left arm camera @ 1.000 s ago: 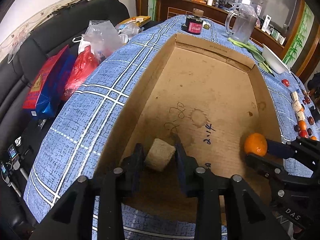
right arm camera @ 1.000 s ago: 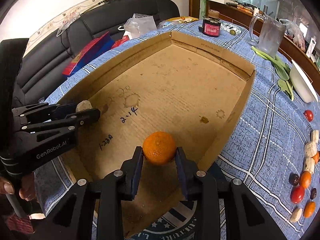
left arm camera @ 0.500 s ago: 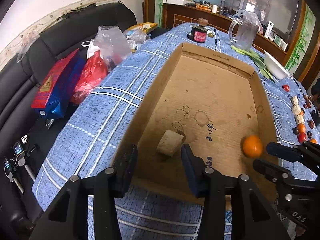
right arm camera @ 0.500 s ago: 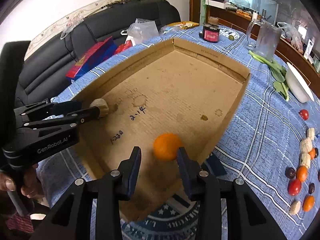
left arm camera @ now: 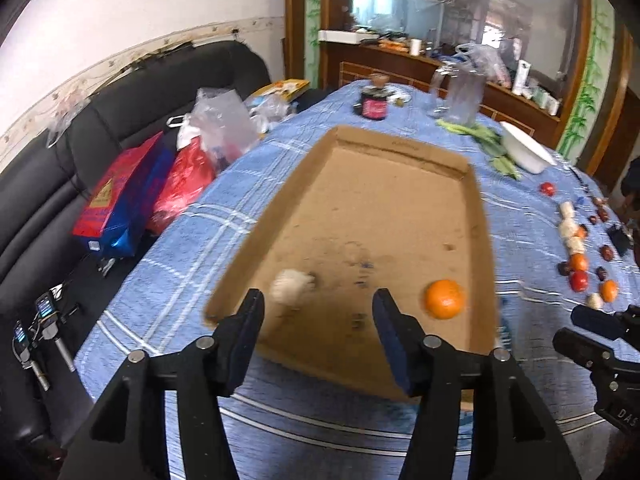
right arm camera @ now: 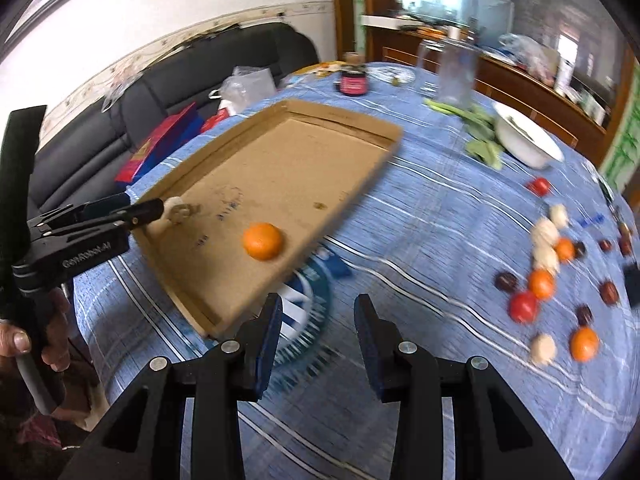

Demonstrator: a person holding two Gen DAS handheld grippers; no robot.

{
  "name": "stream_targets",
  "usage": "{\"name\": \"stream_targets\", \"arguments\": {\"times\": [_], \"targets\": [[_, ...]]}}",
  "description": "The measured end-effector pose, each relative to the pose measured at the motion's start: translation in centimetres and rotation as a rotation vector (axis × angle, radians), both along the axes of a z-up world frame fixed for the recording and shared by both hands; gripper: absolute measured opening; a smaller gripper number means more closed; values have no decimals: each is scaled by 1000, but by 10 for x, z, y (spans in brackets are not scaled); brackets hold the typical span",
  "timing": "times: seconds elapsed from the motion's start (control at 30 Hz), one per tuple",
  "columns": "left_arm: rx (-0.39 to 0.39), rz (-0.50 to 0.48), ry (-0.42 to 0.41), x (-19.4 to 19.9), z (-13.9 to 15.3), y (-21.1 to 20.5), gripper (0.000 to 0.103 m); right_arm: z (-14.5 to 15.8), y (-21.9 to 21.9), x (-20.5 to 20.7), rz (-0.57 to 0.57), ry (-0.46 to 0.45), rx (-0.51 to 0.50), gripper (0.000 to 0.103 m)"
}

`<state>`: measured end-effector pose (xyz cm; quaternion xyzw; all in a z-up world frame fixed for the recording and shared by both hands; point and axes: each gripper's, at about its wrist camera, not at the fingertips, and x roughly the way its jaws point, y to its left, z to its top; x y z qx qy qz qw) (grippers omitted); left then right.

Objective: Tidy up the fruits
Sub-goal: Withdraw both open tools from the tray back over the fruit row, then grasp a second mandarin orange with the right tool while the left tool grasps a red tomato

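Left claw (left arm camera: 318,322) opening, empty; right claw (right arm camera: 318,326) apart, empty. Orange (left arm camera: 445,299) round, no discernible long axis, inside cardboard tray (left arm camera: 400,160).

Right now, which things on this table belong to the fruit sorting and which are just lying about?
Job:
cardboard tray
orange in the tray
pale chunk in the tray
loose fruit row on the cloth

Lying about:
glass pitcher
dark jar
white bowl
greens
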<state>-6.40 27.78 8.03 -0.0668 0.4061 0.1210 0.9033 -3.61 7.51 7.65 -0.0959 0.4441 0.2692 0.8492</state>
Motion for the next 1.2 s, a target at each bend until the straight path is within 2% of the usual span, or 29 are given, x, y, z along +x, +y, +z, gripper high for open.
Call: {"name": "stream_targets", "arguments": {"times": [0.17,0.3,0.43,0.57,0.73,0.93,1.2], "targets": [[5,-75,-23,6,8,-42,64,1,-47,-4,-84,5,6,40],[0,-157,-24,15,10,-86,74,-1,-89,-8,-164,17,18,40],[-1,-252,-13,24,7,-130,74,-2,-136,-10,-257,22,24,41],[-10,-322,10,34,2,-167,75,-4,-184,-7,-361,26,41,55],[-15,-360,38,41,-6,-196,74,-11,-234,5,-461,24,33,55],[-5,-378,80,46,-16,-215,74,-26,-258,40,-476,34,26,55],[15,-381,116,49,-26,-228,74,-39,-247,84,-395,59,45,54]]}}
